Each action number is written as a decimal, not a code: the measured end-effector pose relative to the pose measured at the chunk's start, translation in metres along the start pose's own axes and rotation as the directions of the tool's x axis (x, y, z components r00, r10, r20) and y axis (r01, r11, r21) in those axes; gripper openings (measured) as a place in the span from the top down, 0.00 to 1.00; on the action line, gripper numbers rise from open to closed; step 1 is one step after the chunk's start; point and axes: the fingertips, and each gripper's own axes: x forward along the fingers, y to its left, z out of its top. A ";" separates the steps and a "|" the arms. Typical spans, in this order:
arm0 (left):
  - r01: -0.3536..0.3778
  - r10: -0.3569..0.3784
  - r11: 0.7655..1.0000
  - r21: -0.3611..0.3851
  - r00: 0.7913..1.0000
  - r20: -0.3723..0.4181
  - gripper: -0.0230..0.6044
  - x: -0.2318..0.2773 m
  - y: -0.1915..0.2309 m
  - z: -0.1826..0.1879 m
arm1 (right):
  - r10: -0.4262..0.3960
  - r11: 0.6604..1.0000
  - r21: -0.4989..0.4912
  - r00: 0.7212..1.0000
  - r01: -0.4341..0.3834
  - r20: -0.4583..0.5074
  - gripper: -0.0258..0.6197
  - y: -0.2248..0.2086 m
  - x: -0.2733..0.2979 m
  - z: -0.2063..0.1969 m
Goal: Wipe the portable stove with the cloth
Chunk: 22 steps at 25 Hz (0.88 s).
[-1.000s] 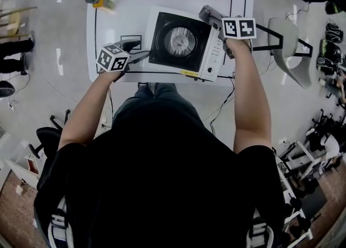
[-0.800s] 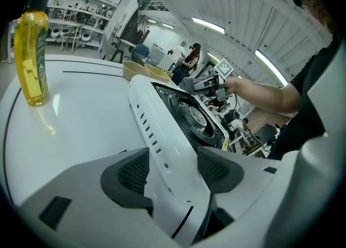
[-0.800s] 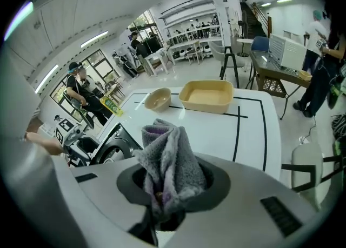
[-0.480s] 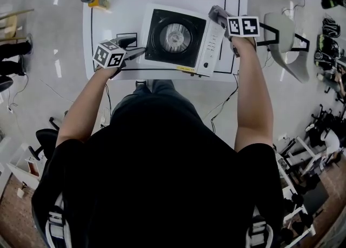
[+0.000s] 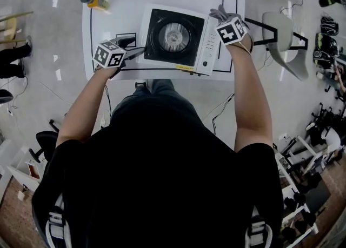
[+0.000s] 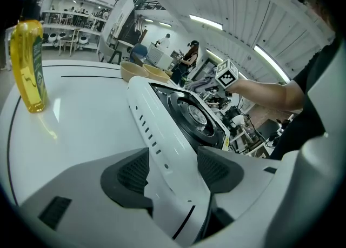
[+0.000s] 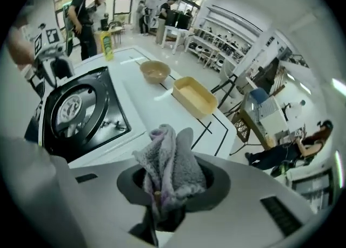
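Head view first: the portable stove (image 5: 208,52) sits mid-table (image 5: 108,31), long side running left to right, burner toward the left and control strip on the right. The right gripper (image 5: 220,15) hangs over that right end with the cloth (image 5: 218,11) bunched in it, so the stove top lies just to its left and below. That hand is clearly the nearer one for wiping. The left gripper (image 5: 139,52) is at the opposite, left edge.

Left gripper view: the jaws stand wide, one pad on each side of the stove's left edge, and they look clamped on it. Reads like bracing to me. A yellow bottle (image 6: 30,60) stands off to the left.

Right gripper view: the jaws are pinched tight on the grey cloth, which sticks out past the tips. You can't see that pinch from the head view. The cloth looks just clear of the stove, not touching yet.
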 end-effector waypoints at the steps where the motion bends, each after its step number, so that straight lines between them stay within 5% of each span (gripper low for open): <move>1: 0.001 -0.001 1.000 0.002 1.000 0.000 0.49 0.001 0.000 0.000 | -0.014 0.999 -0.045 1.000 0.014 0.001 0.78 0.005 -0.002 -0.001; 7: 0.003 -0.003 0.999 0.034 1.000 -0.013 0.49 0.000 -0.001 0.000 | -0.057 0.980 -0.190 0.998 0.051 -0.024 0.78 0.036 -0.014 -0.018; 22: -0.032 0.035 0.992 0.118 0.999 -0.027 0.50 -0.002 -0.010 -0.004 | -0.003 0.986 -0.169 0.998 -0.008 -0.062 0.78 0.107 -0.043 -0.068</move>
